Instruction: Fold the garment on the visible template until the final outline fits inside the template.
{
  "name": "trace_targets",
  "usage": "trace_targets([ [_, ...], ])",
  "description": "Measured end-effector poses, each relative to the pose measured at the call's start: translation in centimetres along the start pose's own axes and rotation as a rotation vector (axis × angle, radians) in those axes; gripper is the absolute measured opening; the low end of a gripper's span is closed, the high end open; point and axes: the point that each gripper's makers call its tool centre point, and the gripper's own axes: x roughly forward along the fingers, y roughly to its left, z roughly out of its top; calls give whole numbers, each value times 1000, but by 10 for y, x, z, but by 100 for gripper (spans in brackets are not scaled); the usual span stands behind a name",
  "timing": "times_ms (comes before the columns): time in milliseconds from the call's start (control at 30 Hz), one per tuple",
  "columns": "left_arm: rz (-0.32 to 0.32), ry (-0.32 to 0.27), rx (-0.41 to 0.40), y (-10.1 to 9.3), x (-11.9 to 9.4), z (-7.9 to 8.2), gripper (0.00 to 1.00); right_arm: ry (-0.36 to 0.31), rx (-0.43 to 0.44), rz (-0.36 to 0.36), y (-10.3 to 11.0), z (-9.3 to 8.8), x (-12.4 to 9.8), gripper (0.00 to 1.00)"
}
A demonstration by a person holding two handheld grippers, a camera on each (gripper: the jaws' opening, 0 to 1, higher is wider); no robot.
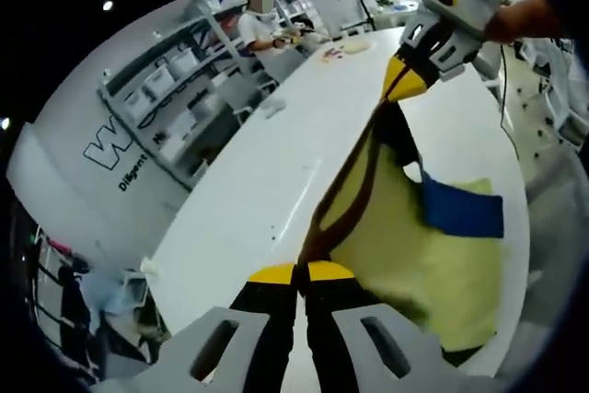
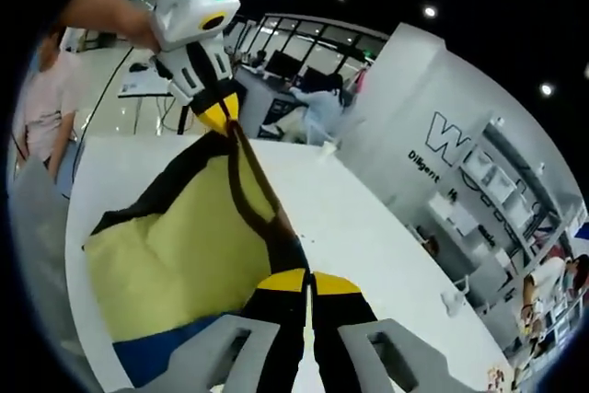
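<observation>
In the left gripper view, we see our left gripper (image 1: 300, 272) at 6 o'clock, its yellow-tipped fingers (image 1: 272, 273) clenched on the dark edge of the garment (image 1: 414, 264). The right gripper (image 1: 405, 80) at 1 o'clock pinches the same edge, pulled taut between the two. The yellow garment with its blue patch (image 1: 463, 209) hangs down onto the white counter (image 1: 258, 200) toward 4 o'clock. In the right gripper view, the right gripper (image 2: 308, 281) grips the edge at 6 o'clock and the left gripper (image 2: 217, 115) at 11 o'clock.

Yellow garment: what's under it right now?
The white table lies under the hanging yellow, blue and dark-trimmed fabric garment, both tongs gripping its edge. Any template beneath is covered.
</observation>
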Motion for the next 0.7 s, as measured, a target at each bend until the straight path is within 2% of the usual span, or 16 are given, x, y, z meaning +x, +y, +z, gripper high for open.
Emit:
trace_targets([
  [100, 13, 23, 36, 0, 7, -6, 6, 14, 10, 1, 0, -7, 4, 0],
  [200, -2, 22, 12, -4, 14, -6, 6, 36, 50, 13, 3, -16, 9, 0],
  [300, -9, 31, 23, -8, 22, -9, 6, 57, 72, 25, 6, -26, 15, 0],
  [700, -31, 56, 12, -8, 48, -19, 6, 64, 141, 42, 0, -47, 37, 0],
])
